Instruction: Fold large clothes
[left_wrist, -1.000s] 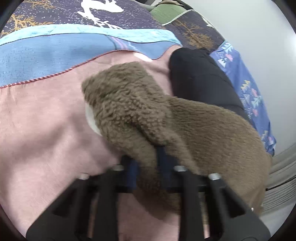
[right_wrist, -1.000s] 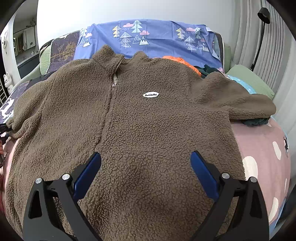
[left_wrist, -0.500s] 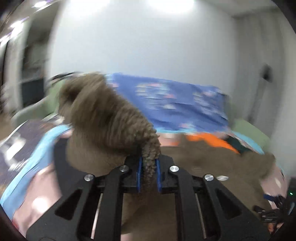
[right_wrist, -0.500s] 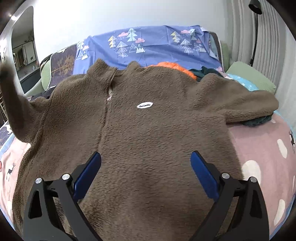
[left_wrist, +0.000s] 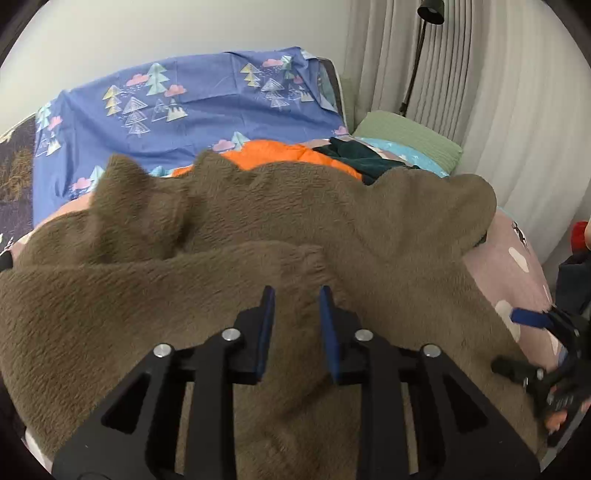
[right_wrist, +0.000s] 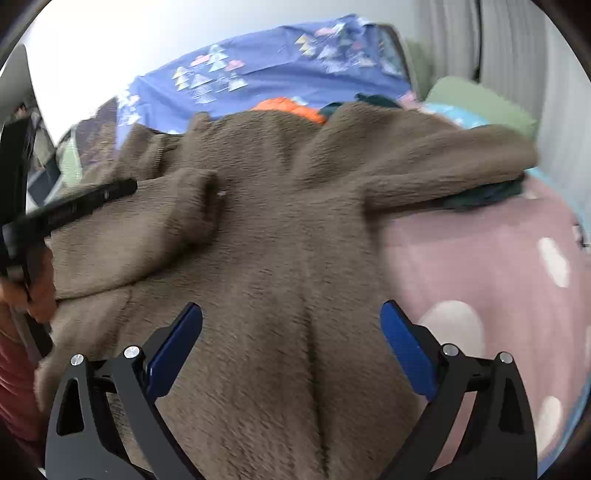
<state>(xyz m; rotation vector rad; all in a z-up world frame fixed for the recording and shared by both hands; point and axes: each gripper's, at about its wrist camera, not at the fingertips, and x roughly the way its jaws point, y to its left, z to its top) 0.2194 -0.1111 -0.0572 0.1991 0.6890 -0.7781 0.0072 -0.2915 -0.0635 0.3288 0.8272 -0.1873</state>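
A brown fleece jacket (left_wrist: 369, 221) (right_wrist: 295, 240) lies front-up on the bed. Its left sleeve (left_wrist: 166, 280) (right_wrist: 147, 229) lies folded across the chest. The other sleeve (right_wrist: 443, 162) stretches out to the right. My left gripper (left_wrist: 296, 291) hovers just over the folded sleeve's cuff end. Its jaws are opening, a narrow gap shows between the pads, and they press on nothing. It also shows in the right wrist view as a black finger (right_wrist: 92, 199) above the sleeve. My right gripper (right_wrist: 291, 308) stands wide open above the jacket's lower front, holding nothing.
A pink spotted bedcover (right_wrist: 480, 258) lies under the jacket. Behind it are a blue tree-print sheet (left_wrist: 203, 103), an orange garment (left_wrist: 288, 155), a dark green garment (left_wrist: 354, 155) and a green pillow (left_wrist: 406, 136). Curtains and a black lamp stand (left_wrist: 417, 55) rise at the right.
The left gripper lifted the sleeve from the bed's left side, swung it over the jacket's chest and let it go. The right gripper drifted a little and tilted, staying open.
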